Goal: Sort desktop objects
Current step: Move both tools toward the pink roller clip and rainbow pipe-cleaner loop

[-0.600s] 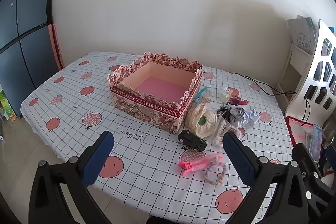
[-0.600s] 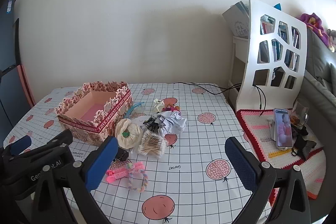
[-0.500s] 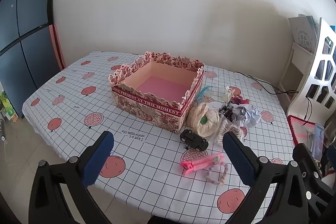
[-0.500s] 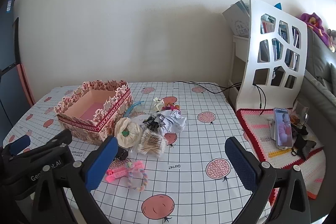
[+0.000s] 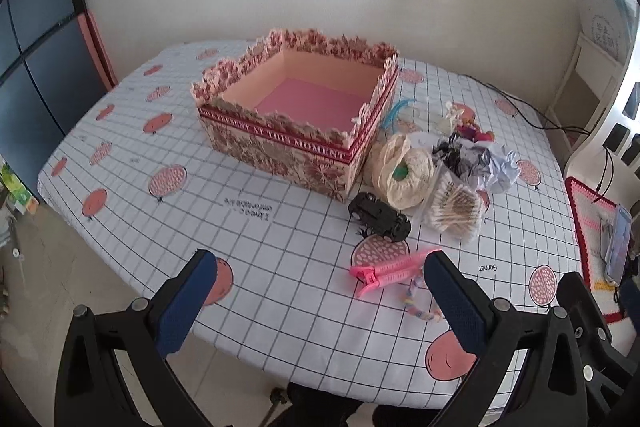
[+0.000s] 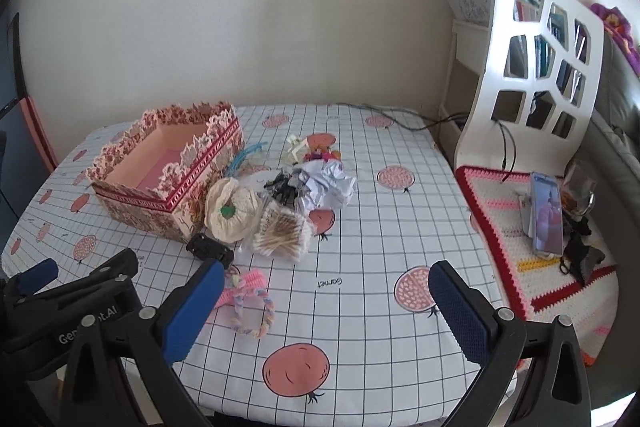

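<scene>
Both grippers hang over the near table edge with jaws spread wide and nothing between them: the left gripper (image 5: 316, 287) faces the box (image 5: 296, 143), the right gripper (image 6: 324, 291) sits further right. The box stands empty at the left of the table (image 5: 248, 239); likely stiff card, light, with a fragile lacy rim. Just right of it lies the clutter. The toy car (image 5: 379, 217) looks hard and small; pinch it across its sides, as it may roll. The pink clip (image 5: 386, 270) is rigid and thin; take its middle. The braided loop (image 6: 252, 311) is soft. The swab bag (image 6: 282, 235) probably is slippery film; the crumpled paper (image 6: 328, 187) crushes easily.
</scene>
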Demonstrator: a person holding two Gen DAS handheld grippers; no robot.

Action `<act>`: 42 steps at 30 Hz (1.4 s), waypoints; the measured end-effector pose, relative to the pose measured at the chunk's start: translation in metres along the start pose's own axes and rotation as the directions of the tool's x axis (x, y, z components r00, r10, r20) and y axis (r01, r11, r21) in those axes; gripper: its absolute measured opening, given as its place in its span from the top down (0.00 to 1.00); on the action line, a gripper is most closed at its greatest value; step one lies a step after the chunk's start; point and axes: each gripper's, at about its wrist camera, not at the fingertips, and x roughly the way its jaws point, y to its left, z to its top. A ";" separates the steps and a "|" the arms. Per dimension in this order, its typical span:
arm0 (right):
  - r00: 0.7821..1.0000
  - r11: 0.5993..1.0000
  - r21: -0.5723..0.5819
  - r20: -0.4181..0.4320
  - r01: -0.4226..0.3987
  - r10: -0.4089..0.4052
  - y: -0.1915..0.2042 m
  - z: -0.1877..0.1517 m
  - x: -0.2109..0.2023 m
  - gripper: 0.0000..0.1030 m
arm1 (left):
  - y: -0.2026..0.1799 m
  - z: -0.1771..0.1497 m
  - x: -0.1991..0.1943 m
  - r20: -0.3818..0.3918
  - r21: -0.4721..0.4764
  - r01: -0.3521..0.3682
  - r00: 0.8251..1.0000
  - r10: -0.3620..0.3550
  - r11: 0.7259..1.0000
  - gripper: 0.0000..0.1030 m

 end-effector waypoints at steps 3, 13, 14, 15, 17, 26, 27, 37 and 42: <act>0.992 0.994 0.094 -0.106 -0.057 0.067 -0.007 0.002 0.027 0.00 | 0.004 0.005 0.026 -0.081 -0.073 0.078 0.993 -0.084 0.994 0.00; 0.925 0.982 0.157 -0.347 -0.104 0.153 0.009 -0.008 0.112 0.00 | 0.013 0.002 0.099 -0.295 -0.181 -0.007 0.954 -0.048 0.983 0.00; 0.922 0.983 0.154 -0.356 -0.100 0.150 0.010 -0.008 0.116 0.00 | 0.014 0.001 0.103 -0.302 -0.188 -0.019 0.952 -0.039 0.982 0.00; 0.921 0.983 0.153 -0.360 -0.099 0.149 0.011 -0.008 0.120 0.00 | 0.015 0.001 0.107 -0.309 -0.197 -0.028 0.950 -0.035 0.980 0.00; 0.916 0.983 0.154 -0.370 -0.103 0.154 0.013 -0.009 0.127 0.00 | 0.016 -0.001 0.111 -0.313 -0.216 -0.047 0.950 -0.023 0.975 0.00; 0.909 0.989 0.070 -0.390 -0.132 0.149 0.036 -0.020 0.141 0.09 | 0.017 -0.005 0.104 -0.269 -0.300 -0.082 0.963 -0.002 0.950 0.00; 0.911 0.988 0.067 -0.384 -0.137 0.152 0.039 -0.020 0.141 0.10 | 0.015 -0.005 0.102 -0.264 -0.297 -0.085 0.965 0.003 0.951 0.00; 0.894 0.986 0.066 -0.415 -0.152 0.166 0.056 -0.027 0.151 0.28 | 0.007 -0.015 0.089 -0.269 -0.317 -0.063 0.963 -0.026 0.946 0.00; 0.895 0.984 0.079 -0.411 -0.158 0.176 0.057 -0.023 0.154 0.32 | 0.014 -0.022 0.094 -0.316 -0.387 -0.058 0.946 -0.074 0.920 0.00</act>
